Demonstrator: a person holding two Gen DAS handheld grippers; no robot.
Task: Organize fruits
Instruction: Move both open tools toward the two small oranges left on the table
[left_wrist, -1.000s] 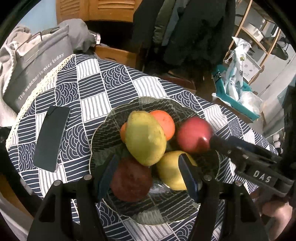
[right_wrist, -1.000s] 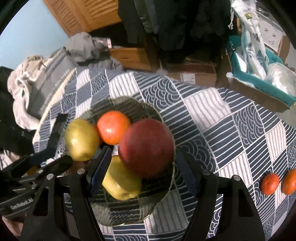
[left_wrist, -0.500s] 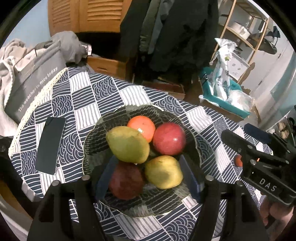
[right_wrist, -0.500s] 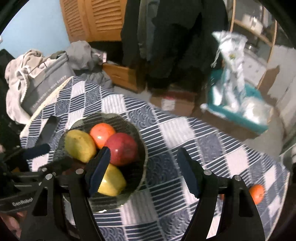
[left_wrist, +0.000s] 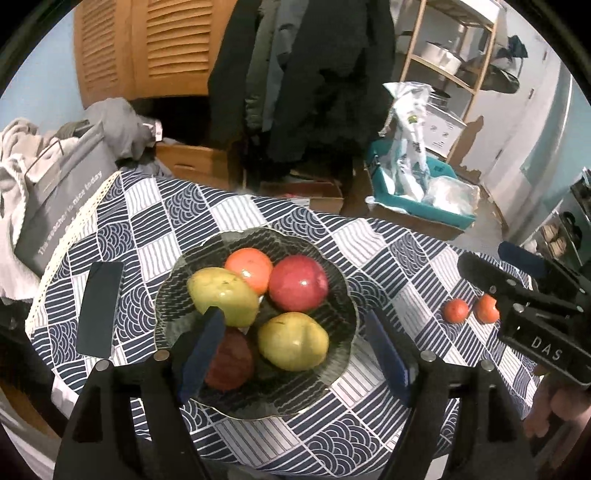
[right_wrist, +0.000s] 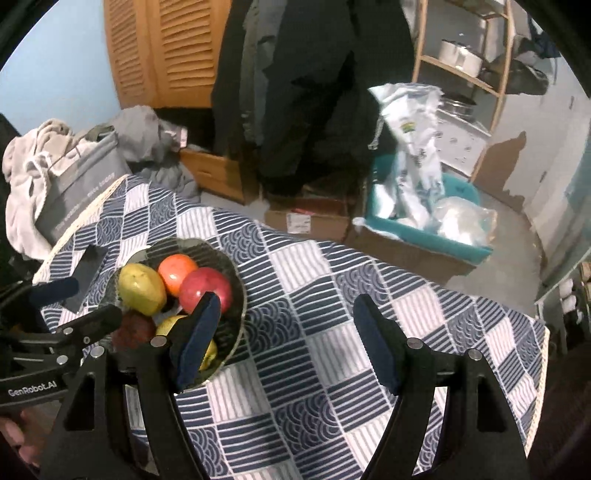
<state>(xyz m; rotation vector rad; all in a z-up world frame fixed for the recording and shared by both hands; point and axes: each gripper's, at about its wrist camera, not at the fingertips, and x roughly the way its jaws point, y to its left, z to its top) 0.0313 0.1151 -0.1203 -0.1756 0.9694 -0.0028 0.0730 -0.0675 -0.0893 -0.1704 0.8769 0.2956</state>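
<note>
A dark glass bowl (left_wrist: 334, 280) is seen on the surface (left_wrist: 388, 254), which is covered by a navy-and-white patterned cloth. Five fruits are held in the bowl: an orange (left_wrist: 248, 269) at 12 o'clock, a red apple (left_wrist: 297, 283) at 2 o'clock, a yellow pear (left_wrist: 293, 340) at 5 o'clock, a dark red fruit (left_wrist: 231, 360) at 7 o'clock and a green-yellow pear (left_wrist: 221, 296) at 10 o'clock. Two small oranges (left_wrist: 456, 310) are left on the cloth at 3 o'clock of the bowl, well apart from it. A dark phone (left_wrist: 99, 308) is laid flat at 9 o'clock of the bowl. The left hand-held gripper (left_wrist: 295, 350) is held above the bowl with its jaws apart, having just been opening, and nothing is gripped. The right hand-held gripper (right_wrist: 286, 339) is seen over bare cloth at 3 o'clock of the bowl, jaws apart and empty.
</note>
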